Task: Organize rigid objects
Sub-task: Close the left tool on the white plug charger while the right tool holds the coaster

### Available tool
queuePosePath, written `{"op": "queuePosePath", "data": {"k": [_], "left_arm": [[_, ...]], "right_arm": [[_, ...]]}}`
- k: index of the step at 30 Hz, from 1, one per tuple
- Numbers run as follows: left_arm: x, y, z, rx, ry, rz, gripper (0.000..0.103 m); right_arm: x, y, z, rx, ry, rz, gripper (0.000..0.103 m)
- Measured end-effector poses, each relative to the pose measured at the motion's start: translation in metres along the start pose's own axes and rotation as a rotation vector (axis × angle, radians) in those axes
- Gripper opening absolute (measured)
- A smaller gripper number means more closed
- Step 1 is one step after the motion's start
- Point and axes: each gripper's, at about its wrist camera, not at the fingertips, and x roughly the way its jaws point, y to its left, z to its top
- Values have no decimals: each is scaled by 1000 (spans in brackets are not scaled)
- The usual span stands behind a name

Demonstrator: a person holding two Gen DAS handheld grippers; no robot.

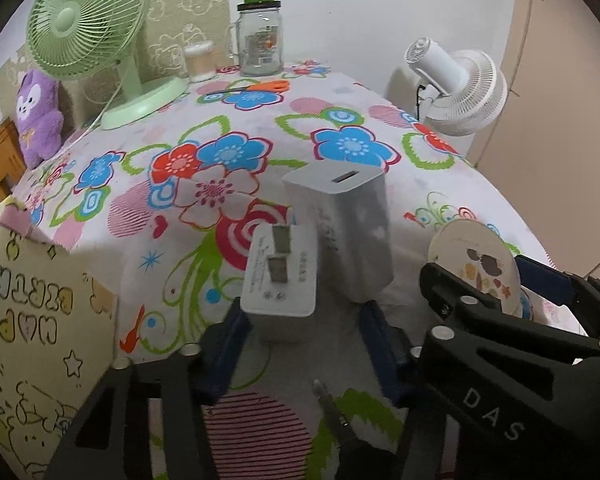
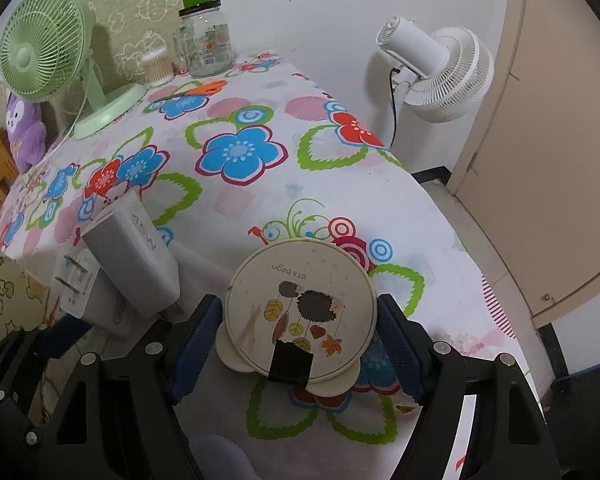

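Two white chargers [image 1: 278, 280] stand touching near the front edge of the flowered table [image 1: 340, 92], the small one prongs up, probably grouped for tidying. One left gripper [image 1: 300, 350] straddles the small charger; one pad touches it, so I cannot tell if it grips. One right gripper [image 2: 300, 340] clamps one round mirror [image 2: 300, 312], held upright, likely for placing beside them.

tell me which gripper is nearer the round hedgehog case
Right. The right gripper has the round hedgehog case between its fingers; the left gripper sits off to one side, around a small white charger.
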Motion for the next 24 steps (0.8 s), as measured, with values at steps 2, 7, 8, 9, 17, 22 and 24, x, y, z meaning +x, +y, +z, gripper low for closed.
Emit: {"op": "queuePosePath", "data": {"k": [2, 7, 8, 9, 17, 22, 24], "left_arm": [[0, 0, 1, 2, 0, -4, 37], [-1, 1, 2, -1, -1, 2, 27], [-1, 0, 1, 1, -1, 6, 27], [-1, 0, 1, 6, -2, 9, 27], [-12, 1, -7, 4, -7, 18, 26], [-23, 1, -13, 1, -18, 18, 25], [-29, 1, -16, 1, -25, 20, 25]], "right_arm": [[-1, 0, 1, 1, -3, 0, 79], [-2, 0, 1, 12, -5, 3, 79], [-2, 0, 1, 15, -2, 5, 79], [-1, 0, 0, 18, 1, 8, 79], [-10, 3, -7, 10, -7, 12, 79], [-22, 5, -13, 7, -21, 18, 79], [-27, 7, -16, 4, -28, 17, 79]]}}
